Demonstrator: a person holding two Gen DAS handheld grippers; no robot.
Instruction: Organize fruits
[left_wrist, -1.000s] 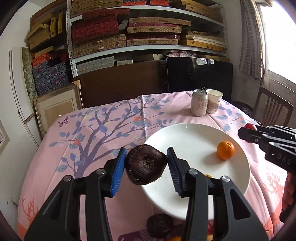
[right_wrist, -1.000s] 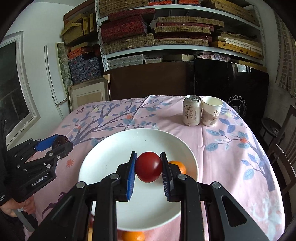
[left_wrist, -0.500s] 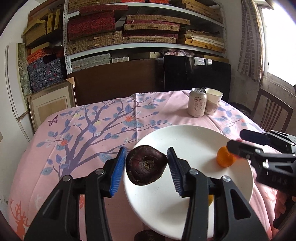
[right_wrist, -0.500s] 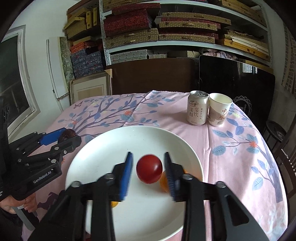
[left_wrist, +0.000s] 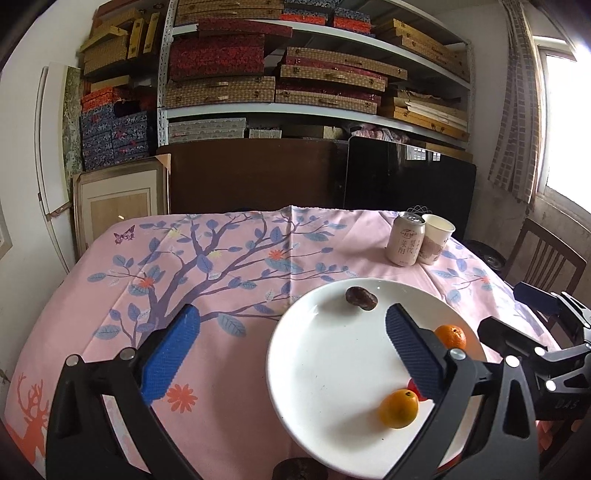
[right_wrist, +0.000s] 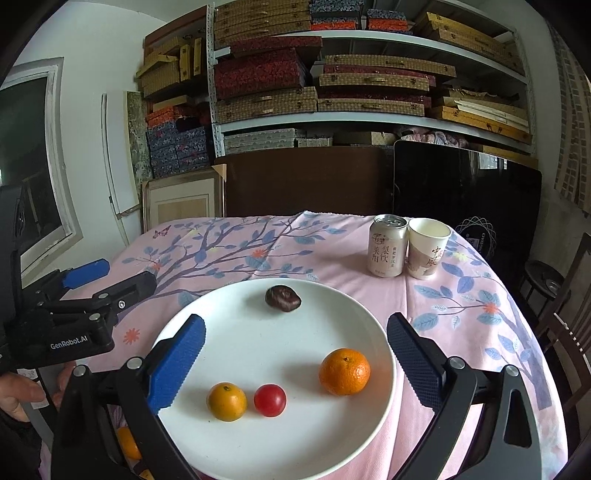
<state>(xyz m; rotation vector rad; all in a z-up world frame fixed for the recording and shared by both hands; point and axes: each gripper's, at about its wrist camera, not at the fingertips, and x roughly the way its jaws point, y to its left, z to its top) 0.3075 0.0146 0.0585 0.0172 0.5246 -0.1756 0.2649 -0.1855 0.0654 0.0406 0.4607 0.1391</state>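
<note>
On the white plate (right_wrist: 373, 325): dark fruit (right_wrist: 282, 298) at far side, two oranges (right_wrist: 344, 371) (right_wrist: 226, 401) and red fruit (right_wrist: 270, 400) nearer; left gripper (left_wrist: 291, 354) and right gripper (right_wrist: 295, 363) just opened wide, nothing gripped; can (right_wrist: 387, 245) touching paper cup (right_wrist: 428, 247) beyond.

Open worktop (left_wrist: 229, 258) left of plate (right_wrist: 280, 435); can (right_wrist: 386, 247) and cup (right_wrist: 428, 249) blocking far right corner.
</note>
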